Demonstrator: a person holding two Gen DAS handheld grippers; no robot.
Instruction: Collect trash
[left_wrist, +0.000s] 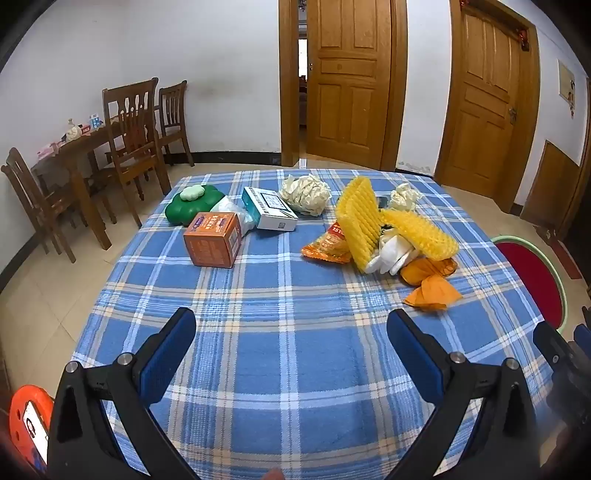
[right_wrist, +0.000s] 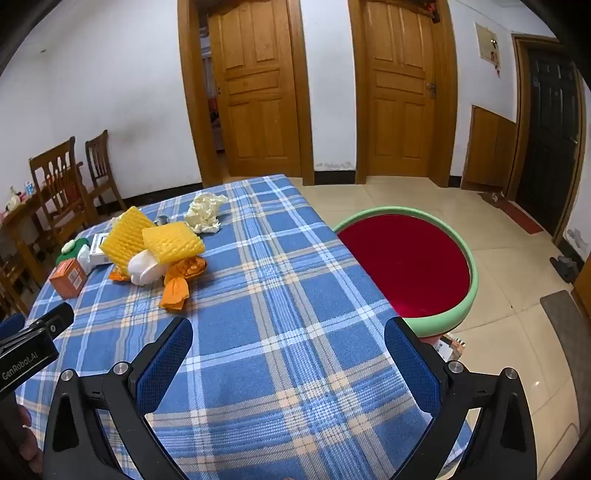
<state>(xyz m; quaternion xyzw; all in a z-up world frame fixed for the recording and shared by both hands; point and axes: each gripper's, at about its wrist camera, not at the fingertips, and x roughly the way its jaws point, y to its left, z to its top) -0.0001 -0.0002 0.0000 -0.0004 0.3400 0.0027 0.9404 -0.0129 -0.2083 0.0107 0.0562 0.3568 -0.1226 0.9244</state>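
A pile of trash lies on the blue plaid tablecloth (left_wrist: 280, 332): two yellow foam nets (left_wrist: 362, 218) (right_wrist: 171, 242), white plastic pieces (left_wrist: 391, 253), orange wrappers (left_wrist: 432, 291) (right_wrist: 175, 291) and two crumpled paper balls (left_wrist: 306, 194) (right_wrist: 205, 212). A red basin with a green rim (right_wrist: 406, 266) (left_wrist: 532, 273) sits off the table's right edge. My left gripper (left_wrist: 291, 328) is open and empty over the near cloth. My right gripper (right_wrist: 288, 338) is open and empty near the table's right edge.
An orange box (left_wrist: 214, 240), a white and teal box (left_wrist: 269, 208), a plastic bag and a green lidded container (left_wrist: 192, 206) stand at the far left of the table. Wooden chairs and a table (left_wrist: 110, 147) stand left. Wooden doors (right_wrist: 258, 88) lie behind.
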